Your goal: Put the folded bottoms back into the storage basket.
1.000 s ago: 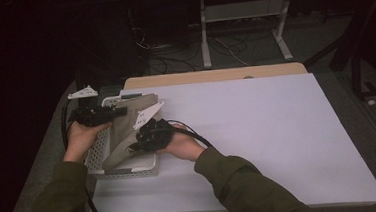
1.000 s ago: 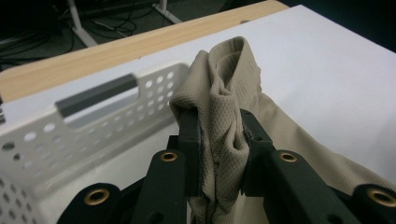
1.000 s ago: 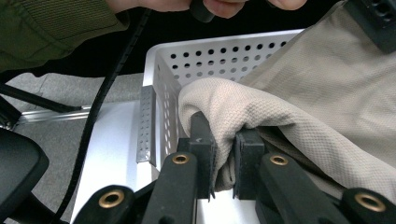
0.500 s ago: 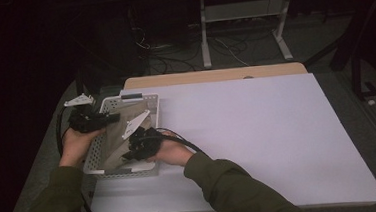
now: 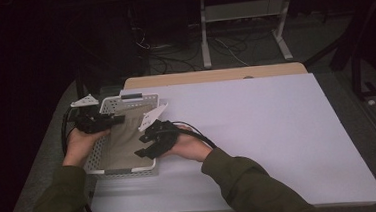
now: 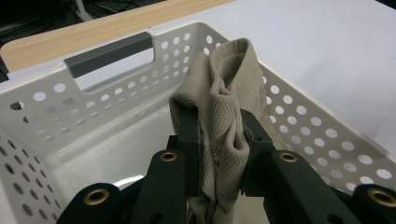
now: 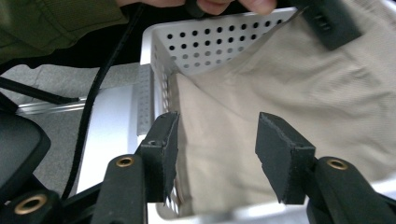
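Since the earlier high-view frames, the tan cloth [image 5: 124,140] has come down from its raised, tilted position and now lies inside the white perforated basket [image 5: 93,157], and both grippers have dropped lower toward the basket. In the high view the basket sits at the left edge of the white table [image 5: 278,130], in the left-centre of the frame, with its grey handle [image 5: 131,96] at the far end. The cloth's long axis runs with the basket's long axis, from the near rim at lower left toward the handle end at upper right, and the fabric spans most of the basket floor. The left gripper [image 5: 108,120] is at the basket's upper-left side; in the left gripper view its jaws are clamped on a bunched fold of the cloth [image 6: 224,126], which stands up between the jaw pads and points toward the handle wall [image 6: 109,53]. The right gripper [image 5: 146,146] is at the basket's right rim (its cable loops over the table just beside it). In the right gripper view its jaws stand apart, holding nothing, above the near edge of the cloth [image 7: 289,93], with the perforated wall [image 7: 210,42] at upper left of the frame.
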A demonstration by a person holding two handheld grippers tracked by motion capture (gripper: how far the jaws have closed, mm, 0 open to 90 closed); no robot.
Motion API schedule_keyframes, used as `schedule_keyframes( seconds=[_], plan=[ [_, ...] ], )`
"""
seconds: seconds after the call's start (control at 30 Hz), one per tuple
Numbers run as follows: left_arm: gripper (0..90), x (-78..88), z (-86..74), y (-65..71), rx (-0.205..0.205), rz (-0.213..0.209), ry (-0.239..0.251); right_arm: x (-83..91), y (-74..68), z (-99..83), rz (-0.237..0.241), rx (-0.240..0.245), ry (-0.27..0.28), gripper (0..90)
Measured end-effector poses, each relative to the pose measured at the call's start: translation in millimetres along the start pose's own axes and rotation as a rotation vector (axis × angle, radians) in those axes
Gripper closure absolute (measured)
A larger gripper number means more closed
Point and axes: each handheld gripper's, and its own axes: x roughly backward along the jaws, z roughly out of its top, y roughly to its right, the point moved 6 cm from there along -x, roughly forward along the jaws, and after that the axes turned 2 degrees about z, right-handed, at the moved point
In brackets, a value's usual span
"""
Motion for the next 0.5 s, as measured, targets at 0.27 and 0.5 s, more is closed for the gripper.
schedule_keyframes(
  seconds=[0.27,0.5],
  plan=[
    [73.6,-16.2,4.0,-7.8,0.012,0.037,-0.037,22.8,13.9,-6.6,-0.061,-0.026,0.024,41.9],
    [72.3,-37.9,3.7,-21.3,0.059,0.119,-0.107,35.3,24.9,-16.5,-0.092,-0.062,0.036,39.4]
  ],
)
